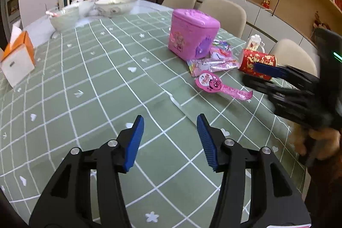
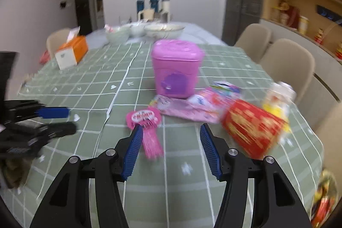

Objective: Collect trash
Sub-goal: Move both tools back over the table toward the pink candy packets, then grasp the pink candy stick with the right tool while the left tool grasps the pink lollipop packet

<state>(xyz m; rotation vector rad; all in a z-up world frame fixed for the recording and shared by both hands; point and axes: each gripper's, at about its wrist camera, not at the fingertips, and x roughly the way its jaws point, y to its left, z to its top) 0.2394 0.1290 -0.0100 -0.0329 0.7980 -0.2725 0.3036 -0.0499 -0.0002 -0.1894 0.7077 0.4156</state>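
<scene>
Trash is still spread on the green checked tablecloth [image 1: 102, 78], all of it beside the pink lidded bin [image 1: 192, 33], which serves as the landmark. Nothing is judged collected so far: the lid is seen closed and every piece lies outside.

Nearest, in front of the bin, one pink lollipop wrapper [image 2: 147, 127] lies just beyond the right gripper [image 2: 171, 131], whose fingers are spread and empty. The left gripper [image 1: 170, 123] is likewise spread over bare cloth. Against the bin's base a few overlapping pink snack packets [image 2: 192, 106] can be made out; an exact count cannot be given. To the bin's right, one red paper cup [image 2: 252, 127] lies tipped.
</scene>
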